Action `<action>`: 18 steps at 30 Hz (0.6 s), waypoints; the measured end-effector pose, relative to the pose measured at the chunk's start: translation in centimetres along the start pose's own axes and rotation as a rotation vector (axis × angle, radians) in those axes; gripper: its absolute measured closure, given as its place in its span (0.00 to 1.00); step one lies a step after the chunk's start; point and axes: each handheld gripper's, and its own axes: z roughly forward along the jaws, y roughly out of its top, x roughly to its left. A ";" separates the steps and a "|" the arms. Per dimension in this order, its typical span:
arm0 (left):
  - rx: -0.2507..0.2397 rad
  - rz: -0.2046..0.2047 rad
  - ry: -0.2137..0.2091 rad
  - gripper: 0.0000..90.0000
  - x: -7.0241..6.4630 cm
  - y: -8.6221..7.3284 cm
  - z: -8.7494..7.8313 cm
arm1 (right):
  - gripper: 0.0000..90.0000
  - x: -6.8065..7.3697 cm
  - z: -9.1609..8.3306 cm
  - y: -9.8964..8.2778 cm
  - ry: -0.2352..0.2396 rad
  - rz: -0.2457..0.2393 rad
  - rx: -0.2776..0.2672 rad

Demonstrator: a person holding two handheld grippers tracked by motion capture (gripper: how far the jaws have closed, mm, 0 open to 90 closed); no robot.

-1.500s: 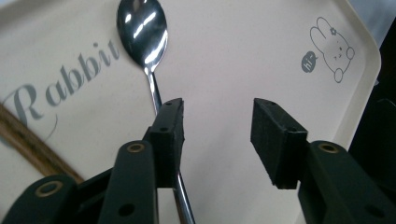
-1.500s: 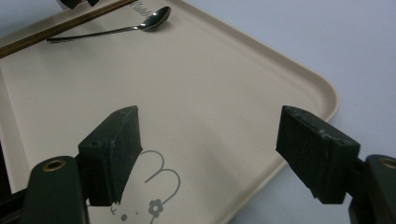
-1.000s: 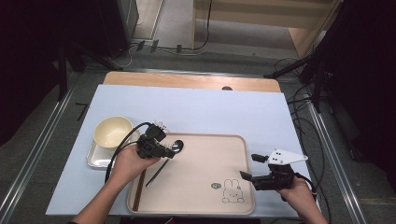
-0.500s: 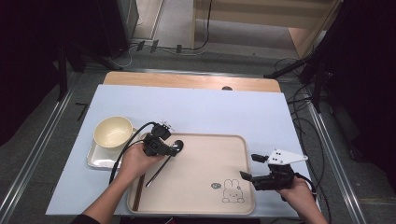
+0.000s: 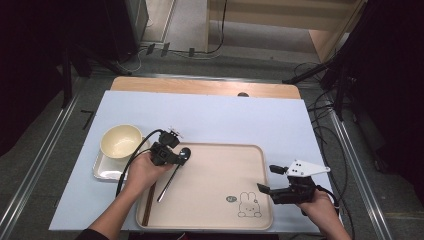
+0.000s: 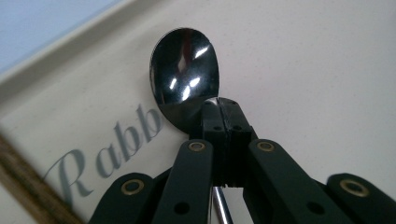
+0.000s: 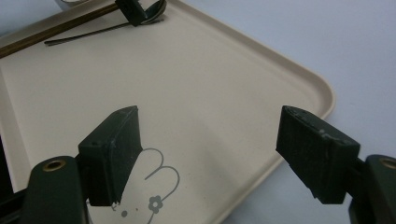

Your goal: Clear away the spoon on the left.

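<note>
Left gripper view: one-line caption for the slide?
Left gripper shut on the neck of a black spoon over the beige tray, beside the tray's printed "Rabb" lettering.

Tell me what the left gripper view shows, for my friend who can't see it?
Two black jaws are pinched shut on a shiny metal spoon right where its bowl meets the handle. The spoon sits over a cream tray with grey letters reading "Rabb" printed on it.

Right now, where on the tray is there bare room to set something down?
The tray is bare between the spoon and the rabbit print. Its left edge is crowded: chopsticks, the spoon and the left tool.
</note>
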 end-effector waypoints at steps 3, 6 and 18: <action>0.000 -0.021 0.016 1.00 0.4 -0.3 -0.3 | 0.25 0.0 0.0 0.0 0.000 0.000 0.000; 0.005 -0.032 0.028 1.00 0.8 -0.5 -0.7 | 0.25 0.0 0.0 0.0 0.000 0.001 -0.001; 0.011 -0.067 0.025 1.00 1.7 -1.1 -1.2 | 0.25 0.0 0.0 0.0 -0.001 0.001 0.000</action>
